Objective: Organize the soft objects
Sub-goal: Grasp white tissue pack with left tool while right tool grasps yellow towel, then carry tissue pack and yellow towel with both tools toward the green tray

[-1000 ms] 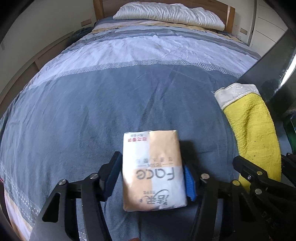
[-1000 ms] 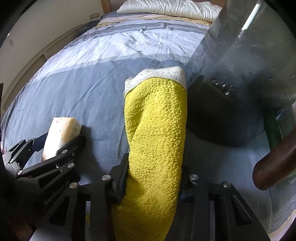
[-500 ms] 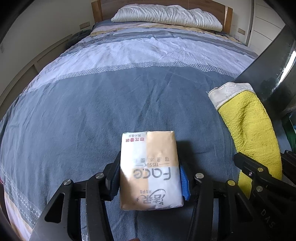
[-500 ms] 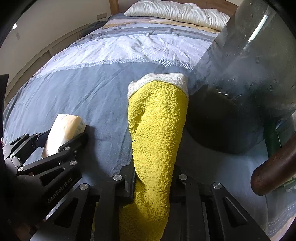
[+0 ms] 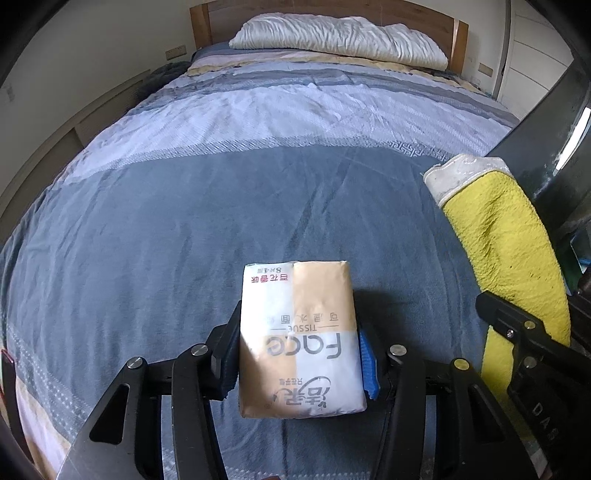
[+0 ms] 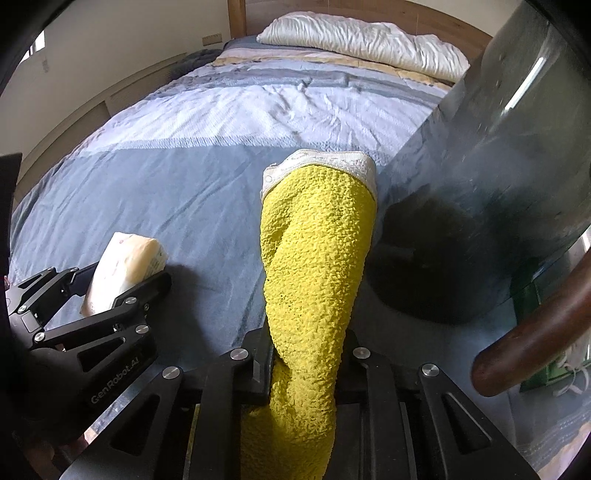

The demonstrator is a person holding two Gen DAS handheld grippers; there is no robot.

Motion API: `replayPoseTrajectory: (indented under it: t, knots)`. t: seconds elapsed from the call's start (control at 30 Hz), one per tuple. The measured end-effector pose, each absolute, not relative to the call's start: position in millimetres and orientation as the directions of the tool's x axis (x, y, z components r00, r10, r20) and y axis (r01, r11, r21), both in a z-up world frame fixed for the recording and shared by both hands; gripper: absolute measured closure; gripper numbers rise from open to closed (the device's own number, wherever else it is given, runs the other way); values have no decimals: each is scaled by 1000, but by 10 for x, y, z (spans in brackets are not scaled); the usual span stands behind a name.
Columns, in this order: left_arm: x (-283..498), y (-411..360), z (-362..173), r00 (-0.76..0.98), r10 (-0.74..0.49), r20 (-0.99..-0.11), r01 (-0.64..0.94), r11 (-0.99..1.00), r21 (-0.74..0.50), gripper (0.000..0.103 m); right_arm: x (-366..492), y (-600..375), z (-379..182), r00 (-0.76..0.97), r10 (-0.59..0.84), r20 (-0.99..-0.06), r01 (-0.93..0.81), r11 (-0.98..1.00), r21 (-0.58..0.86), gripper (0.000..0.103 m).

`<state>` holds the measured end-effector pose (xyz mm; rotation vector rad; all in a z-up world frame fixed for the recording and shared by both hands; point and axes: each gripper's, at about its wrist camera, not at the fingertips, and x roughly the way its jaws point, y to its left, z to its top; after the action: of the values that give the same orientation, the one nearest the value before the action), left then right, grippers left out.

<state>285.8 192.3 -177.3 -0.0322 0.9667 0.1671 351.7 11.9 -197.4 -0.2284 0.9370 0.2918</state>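
My left gripper (image 5: 299,354) is shut on a soft pack of face tissues (image 5: 297,332), white and tan, held above the blue bedspread (image 5: 184,221). The pack also shows in the right wrist view (image 6: 125,269), at the left. My right gripper (image 6: 306,365) is shut on a rolled yellow towel (image 6: 314,258) with a white hem; the roll sticks out forward and is pinched narrow between the jaws. The towel shows at the right edge of the left wrist view (image 5: 506,236).
A large clear plastic bin (image 6: 498,166) stands close on the right, with a dark shape inside. A brown wooden rail (image 6: 535,339) crosses the lower right. A white pillow (image 5: 340,37) lies against the headboard (image 5: 406,14) at the far end.
Both grippers closed on their objects and lifted them off the bedspread. The towel is now squeezed narrow and the bed looks farther below.
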Motion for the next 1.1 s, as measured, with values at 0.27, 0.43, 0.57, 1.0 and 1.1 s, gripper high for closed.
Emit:
replayPoseTrajectory:
  t: [0.27,0.43,0.57,1.0,1.1]
  knots:
    - [2679,1978,-1544,579,145,-803,-171,984,55,57,3319,153,-1729,590,169,-789,-370,926,-78,84]
    - [2479,2005,-1331,598,160,-786,-185,981,59,57,3078,68,-1494,614,195,-765,-396,914,-85,83]
    - [2253,1965,-1113,619,166,-767,-190,980,59,57,2821,-59,-1266,634,232,-738,-424,902,-81,83]
    - [1604,1450,-412,681,106,-725,-148,989,6,57,1828,-1220,-442,727,279,-627,-413,907,-75,83]
    - [1532,1251,-312,689,73,-721,-117,993,-11,57,1569,-1606,-327,749,242,-617,-382,918,-104,83]
